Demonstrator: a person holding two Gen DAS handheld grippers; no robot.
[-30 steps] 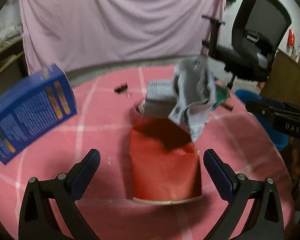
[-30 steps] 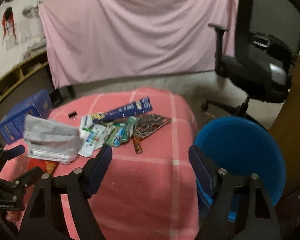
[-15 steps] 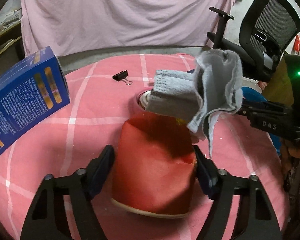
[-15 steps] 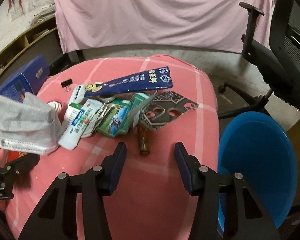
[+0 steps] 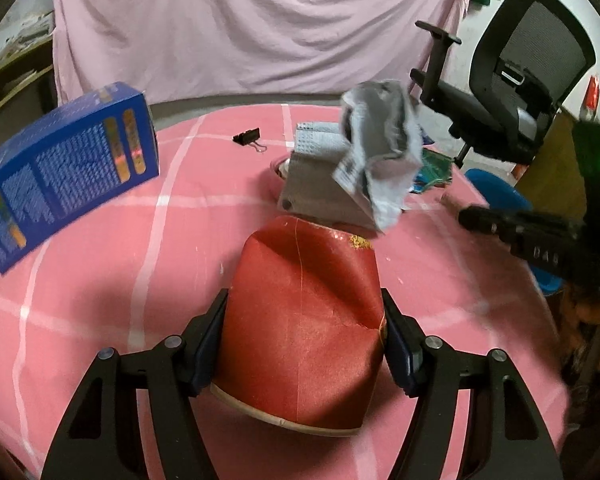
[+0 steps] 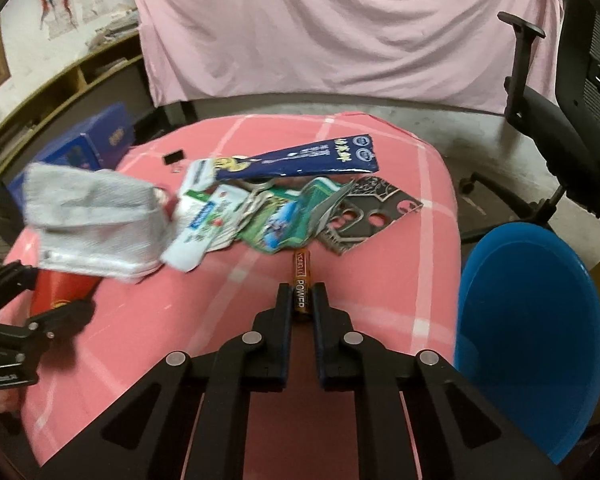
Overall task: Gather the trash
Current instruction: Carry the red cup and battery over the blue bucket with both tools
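A crumpled red paper cup (image 5: 300, 320) lies on its side on the pink checked tablecloth (image 5: 140, 248). My left gripper (image 5: 303, 300) is shut on it, one pad pressing each flank. In the right wrist view, my right gripper (image 6: 302, 294) is shut on a brown battery (image 6: 301, 268) at the near edge of a trash pile. The pile holds a grey face mask (image 6: 96, 216), a white toothpaste tube (image 6: 204, 232), green packets (image 6: 276, 224), a long blue wrapper (image 6: 300, 160) and a dark cardboard cut-out (image 6: 372, 212).
A blue bin (image 6: 532, 320) stands beside the table on the right. A blue box (image 5: 68, 172) sits at the table's far left, with a black binder clip (image 5: 248, 136) behind the mask. A black office chair (image 5: 520, 92) is at the back right.
My left gripper closed from wide open onto the red cup. The right gripper moved in toward the pile and closed on the battery.
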